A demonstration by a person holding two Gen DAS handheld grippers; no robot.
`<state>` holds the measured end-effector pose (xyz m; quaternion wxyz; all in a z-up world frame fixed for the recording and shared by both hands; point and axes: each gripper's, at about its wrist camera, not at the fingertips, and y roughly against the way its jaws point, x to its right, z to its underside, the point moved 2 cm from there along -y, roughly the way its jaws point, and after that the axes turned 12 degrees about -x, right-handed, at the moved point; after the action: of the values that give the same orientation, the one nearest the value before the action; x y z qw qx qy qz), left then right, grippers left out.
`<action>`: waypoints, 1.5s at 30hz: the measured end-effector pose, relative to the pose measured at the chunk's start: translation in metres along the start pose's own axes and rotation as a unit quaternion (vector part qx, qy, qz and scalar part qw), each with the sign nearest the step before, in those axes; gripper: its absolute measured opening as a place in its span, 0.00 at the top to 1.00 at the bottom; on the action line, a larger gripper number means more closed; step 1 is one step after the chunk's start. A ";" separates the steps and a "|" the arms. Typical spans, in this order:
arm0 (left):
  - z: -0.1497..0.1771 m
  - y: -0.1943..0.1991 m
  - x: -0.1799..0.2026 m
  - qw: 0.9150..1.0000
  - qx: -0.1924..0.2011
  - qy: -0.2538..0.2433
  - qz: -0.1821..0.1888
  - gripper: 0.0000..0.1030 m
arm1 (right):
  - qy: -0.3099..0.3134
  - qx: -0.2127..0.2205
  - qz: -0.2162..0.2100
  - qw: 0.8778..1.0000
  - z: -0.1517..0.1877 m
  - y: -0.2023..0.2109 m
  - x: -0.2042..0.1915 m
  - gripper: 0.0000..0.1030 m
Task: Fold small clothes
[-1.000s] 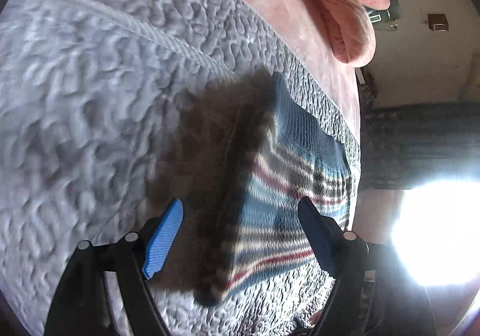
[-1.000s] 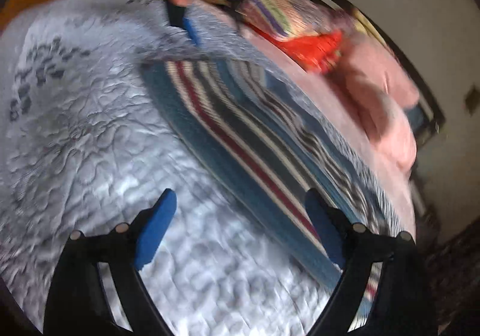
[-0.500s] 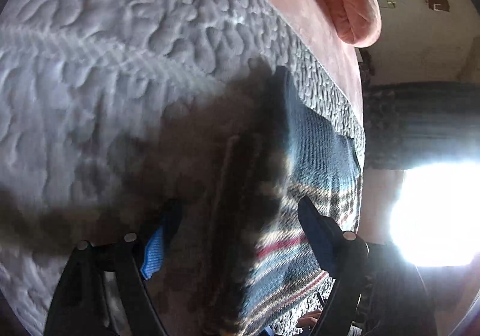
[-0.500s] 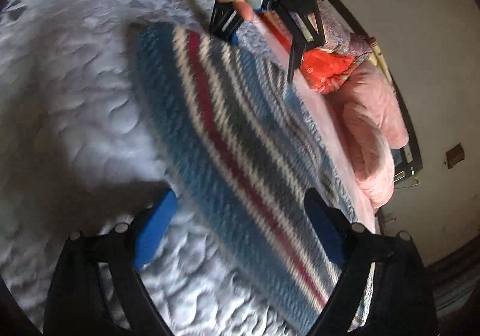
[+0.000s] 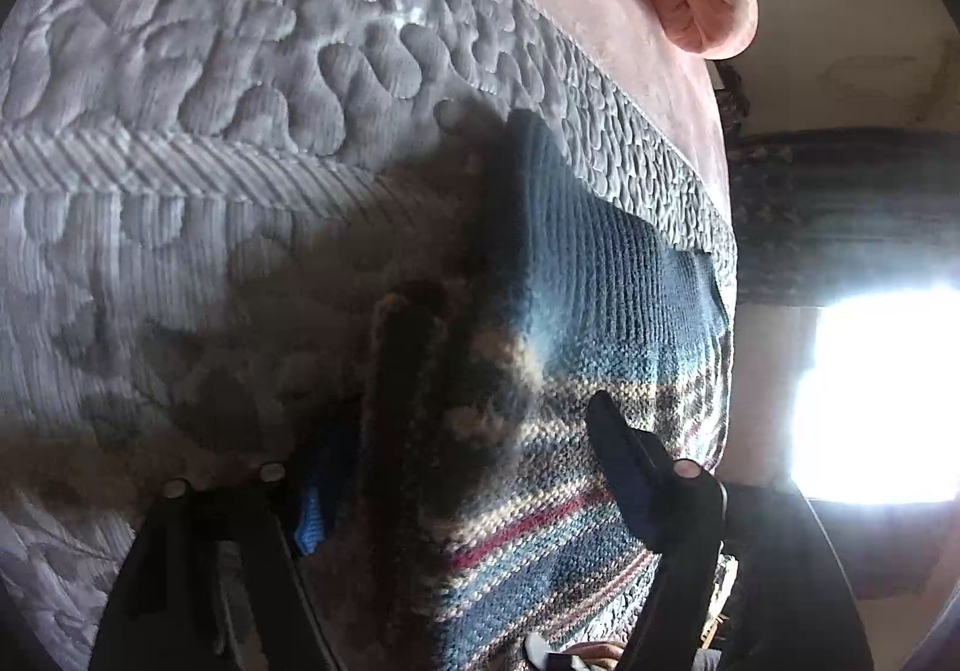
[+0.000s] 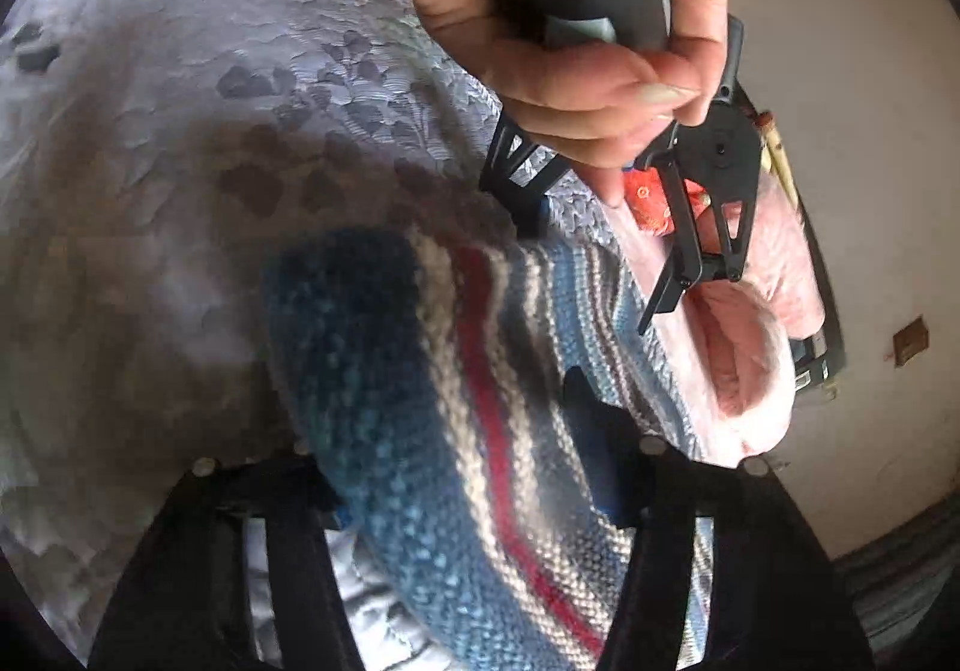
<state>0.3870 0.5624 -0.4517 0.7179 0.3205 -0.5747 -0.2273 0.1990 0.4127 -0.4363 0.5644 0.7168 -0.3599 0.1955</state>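
Left wrist view is showing the left tongs (image 5: pixel 462 467) spread, with the striped knit garment (image 5: pixel 576 347) lying between the two fingers and running forward from them across the quilted grey bedspread (image 5: pixel 210 89). One fingertip is sitting on the knit; the other is beside the garment's folded edge, in shadow. Nothing is being pinched yet.

In the right wrist view you are holding the right tongs (image 6: pixel 474 467) spread as well, straddling a raised blue-and-red striped edge of the garment (image 6: pixel 420 401). Ahead of them your left hand (image 6: pixel 576 89) is gripping the other tool, whose fingers are reaching down at the far end of the same edge.

Handling judgement:
- You are dealing with a soft, light, loosely knit fabric. It is likely to sag and stretch between two hold points.
- The knit is offering good friction, so slipping is unlikely; snagging a loop on a fingertip is the greater risk.
- Take hold at the thick doubled edge near each end, gathering all layers in one pinch.
- Keep both holds level while you are carrying the edge over.
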 end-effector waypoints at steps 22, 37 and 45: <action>0.004 0.040 0.095 0.997 0.027 -0.018 -0.065 0.79 | -0.195 0.022 -0.082 0.977 0.001 0.045 0.111 0.77; 0.016 0.060 0.181 0.992 0.045 -0.052 -0.110 0.81 | -0.285 0.046 -0.094 0.953 0.031 0.080 0.168 0.77; 0.013 0.053 0.226 0.988 0.042 -0.073 -0.132 0.81 | -0.336 0.060 -0.105 0.934 0.055 0.086 0.203 0.77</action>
<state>0.4258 0.4394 -0.2579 0.6235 0.4056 -0.5873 -0.3191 0.2635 0.2914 -0.2551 0.3838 0.8069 -0.4386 -0.0964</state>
